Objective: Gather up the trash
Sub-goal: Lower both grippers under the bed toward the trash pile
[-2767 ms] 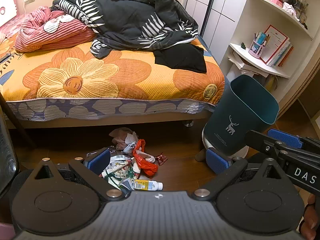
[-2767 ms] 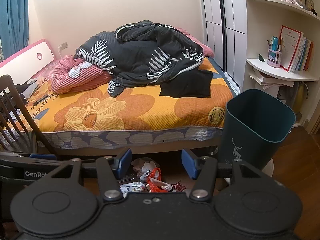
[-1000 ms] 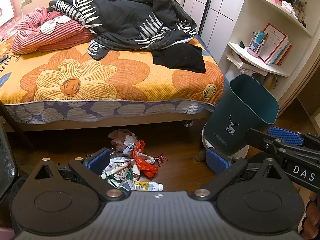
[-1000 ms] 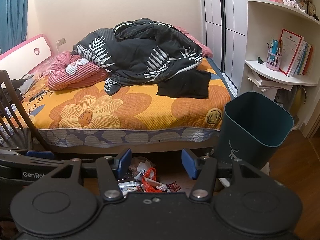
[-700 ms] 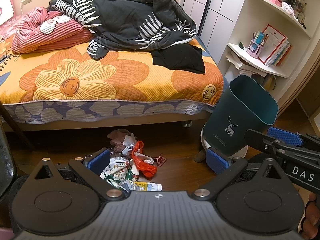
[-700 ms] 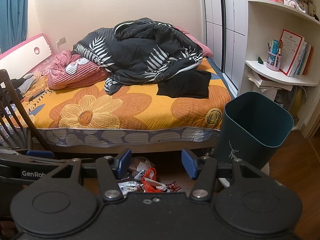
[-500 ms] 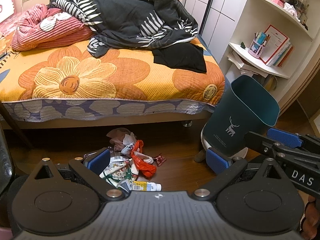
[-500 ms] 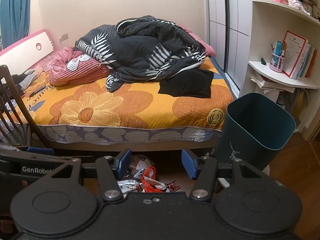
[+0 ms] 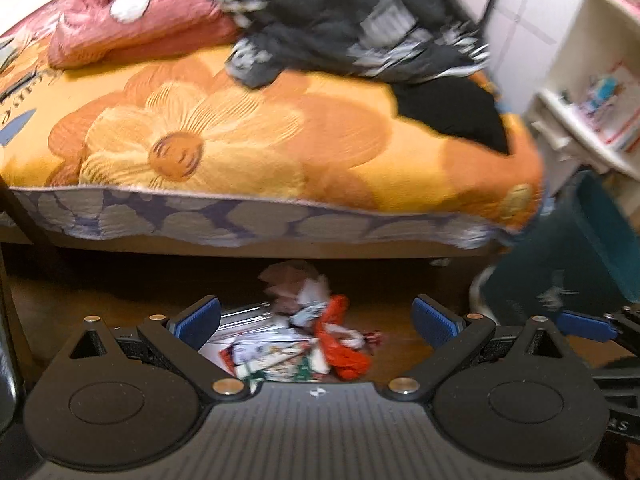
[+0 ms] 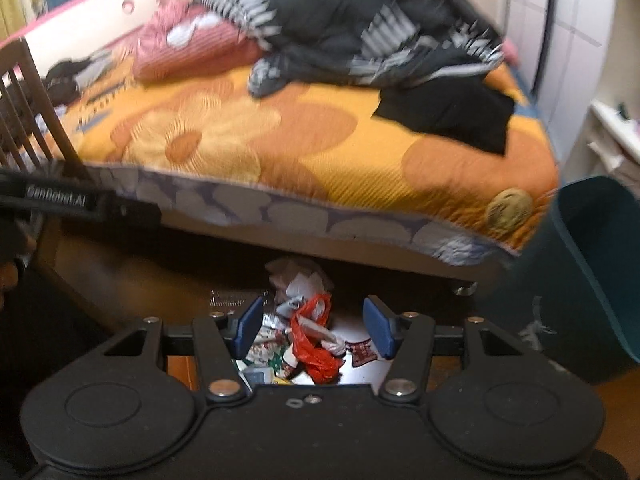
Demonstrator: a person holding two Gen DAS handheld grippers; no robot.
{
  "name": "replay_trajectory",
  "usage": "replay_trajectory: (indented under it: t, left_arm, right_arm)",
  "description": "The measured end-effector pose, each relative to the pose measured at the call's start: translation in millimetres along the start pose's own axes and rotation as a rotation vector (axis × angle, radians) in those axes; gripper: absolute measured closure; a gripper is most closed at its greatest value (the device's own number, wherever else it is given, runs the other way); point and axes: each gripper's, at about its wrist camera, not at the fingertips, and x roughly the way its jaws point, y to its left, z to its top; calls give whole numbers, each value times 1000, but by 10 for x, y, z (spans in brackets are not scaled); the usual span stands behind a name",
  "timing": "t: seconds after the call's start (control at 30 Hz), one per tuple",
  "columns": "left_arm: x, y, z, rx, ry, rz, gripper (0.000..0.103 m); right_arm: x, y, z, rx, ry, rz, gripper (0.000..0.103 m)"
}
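On the floor at the bed's [image 10: 320,152] edge lies the trash [image 10: 308,336], bin [image 10: 592,280] at three o'clock — both grippers [image 9: 316,322] [image 10: 312,330] gape empty; blurred, hasty reaching could scatter wrappers.

Both tongs [image 9: 316,322] [image 10: 312,330] agape, empty
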Motion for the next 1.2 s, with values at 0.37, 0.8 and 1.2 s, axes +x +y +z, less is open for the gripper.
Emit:
replay_trajectory:
  t: [0.37,0.8,1.2]
  left_arm:
    - [1601,372,162,242,209,49,1]
    - [3059,850,-148,618,372,71,1]
    - [4001,1145,-413,743,451,109,1]
  right_arm:
    - [1575,175,-156,-190,267,103,47]
    - [3051,162,-609,-377,496,100,49]
    - [3708,179,-980,-562,564,105,50]
